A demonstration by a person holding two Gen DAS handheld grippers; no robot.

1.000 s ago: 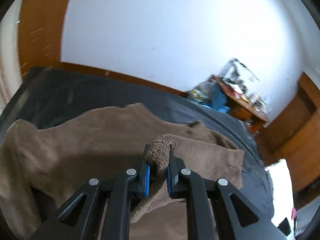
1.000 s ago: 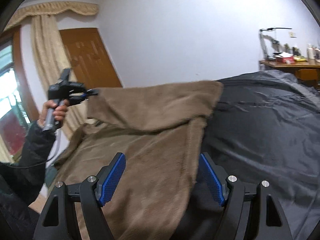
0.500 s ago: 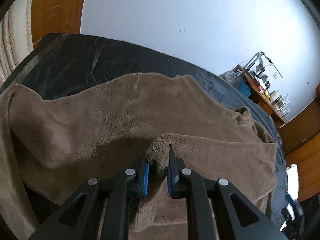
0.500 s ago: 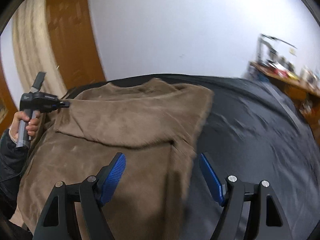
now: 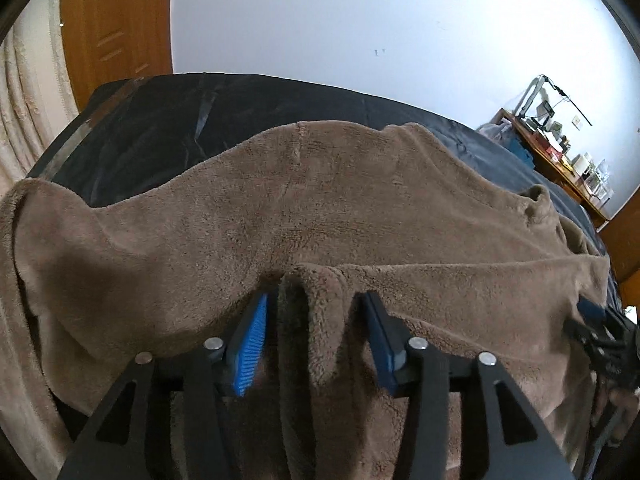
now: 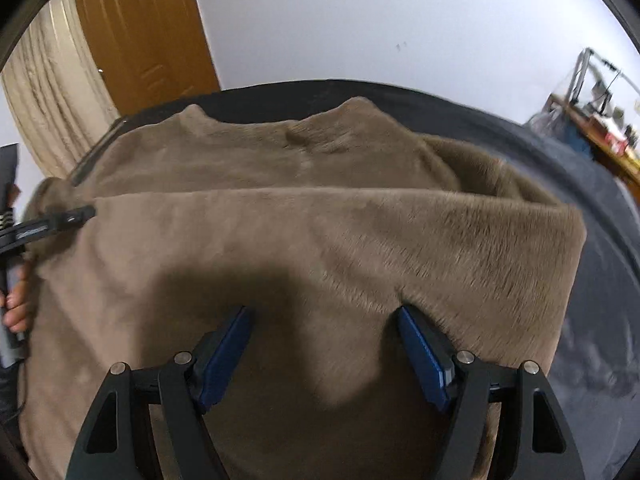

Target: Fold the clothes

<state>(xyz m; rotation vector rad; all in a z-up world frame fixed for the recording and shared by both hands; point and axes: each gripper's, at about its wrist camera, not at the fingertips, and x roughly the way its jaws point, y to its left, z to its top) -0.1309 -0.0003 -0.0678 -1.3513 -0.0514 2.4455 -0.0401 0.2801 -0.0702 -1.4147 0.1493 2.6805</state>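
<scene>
A brown fleece garment (image 5: 320, 208) lies spread on a black sheet (image 5: 168, 128), with its near part folded over itself. My left gripper (image 5: 316, 312) is open, and a ridge of the folded edge (image 5: 320, 320) stands loose between its blue pads. In the right wrist view the same garment (image 6: 304, 240) fills the frame. My right gripper (image 6: 324, 328) is open wide just above the folded layer, holding nothing. The left gripper (image 6: 76, 216) shows at the garment's left edge there; the right gripper shows dimly at the far right of the left wrist view (image 5: 592, 320).
The black sheet (image 6: 624, 280) covers a bed that runs on to the right. A cluttered wooden desk (image 5: 560, 156) stands at the far right. A wooden door (image 6: 140, 32) and beige curtain (image 6: 44, 92) are at the left, with a white wall behind.
My left gripper has opened and let go of the fleece edge, which now lies folded over. My right gripper, open throughout, has come in low over the fold.
</scene>
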